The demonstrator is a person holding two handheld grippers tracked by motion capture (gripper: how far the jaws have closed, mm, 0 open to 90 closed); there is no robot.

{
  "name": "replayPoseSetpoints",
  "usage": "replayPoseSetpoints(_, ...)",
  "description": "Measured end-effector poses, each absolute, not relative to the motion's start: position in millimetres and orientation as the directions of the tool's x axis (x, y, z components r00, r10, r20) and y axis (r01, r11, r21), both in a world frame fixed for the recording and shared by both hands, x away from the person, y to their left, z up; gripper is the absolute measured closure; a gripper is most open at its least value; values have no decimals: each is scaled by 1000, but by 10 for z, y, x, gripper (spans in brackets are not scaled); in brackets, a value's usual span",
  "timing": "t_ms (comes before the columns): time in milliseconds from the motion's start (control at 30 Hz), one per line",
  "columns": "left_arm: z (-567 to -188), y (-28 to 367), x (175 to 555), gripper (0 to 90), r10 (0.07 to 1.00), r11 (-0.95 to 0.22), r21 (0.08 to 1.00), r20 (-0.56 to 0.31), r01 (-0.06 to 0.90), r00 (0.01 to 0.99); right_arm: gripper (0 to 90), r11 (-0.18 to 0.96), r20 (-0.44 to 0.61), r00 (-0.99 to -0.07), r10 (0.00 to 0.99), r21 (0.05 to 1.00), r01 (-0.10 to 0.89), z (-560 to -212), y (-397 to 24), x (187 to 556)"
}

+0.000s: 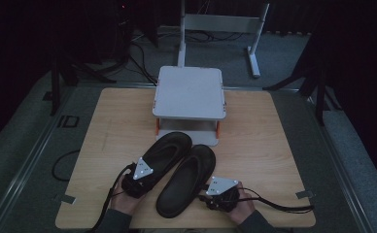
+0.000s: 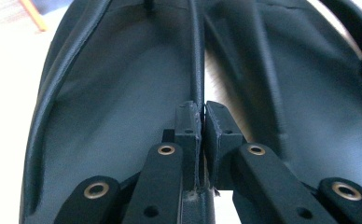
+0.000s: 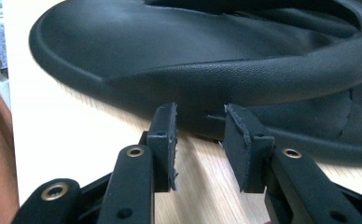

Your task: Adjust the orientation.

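Two slippers (image 1: 177, 167) before stand (image 1: 190, 93)

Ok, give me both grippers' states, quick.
Left gripper: shut on the rim of the left slipper.
Right gripper: open, jaws at the right slipper edge, not gripping.

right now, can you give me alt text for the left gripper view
The left claw is shut on the thin raised rim of a black slipper, its two black jaws pinching the edge from either side. A second black slipper lies alongside, with a sliver of light wooden table showing.

Grey stand (image 1: 190, 94) blocks table (image 1: 254, 145) centre rear; open tabletop both sides.
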State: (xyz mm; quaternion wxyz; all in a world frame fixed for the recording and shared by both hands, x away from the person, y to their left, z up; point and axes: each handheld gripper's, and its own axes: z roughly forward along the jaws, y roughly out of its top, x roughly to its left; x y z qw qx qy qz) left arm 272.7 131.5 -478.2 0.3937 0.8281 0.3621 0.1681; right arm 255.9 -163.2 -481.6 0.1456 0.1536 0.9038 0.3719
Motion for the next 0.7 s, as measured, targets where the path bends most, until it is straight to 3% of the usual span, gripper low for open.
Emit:
replayPoseSetpoints(433, -4795, 1271, 2717, 837, 719, -417, 781, -29, 465, 695, 650, 659, -122, -921, 370, 733, 168, -4832, -1553, 2587)
replayPoseSetpoints(700, -4785, 1230, 2707, 671, 734, -407, 796, -7, 448, 679, 624, 663, -149, -914, 379, 732, 156, -4818, -1570, 2568)
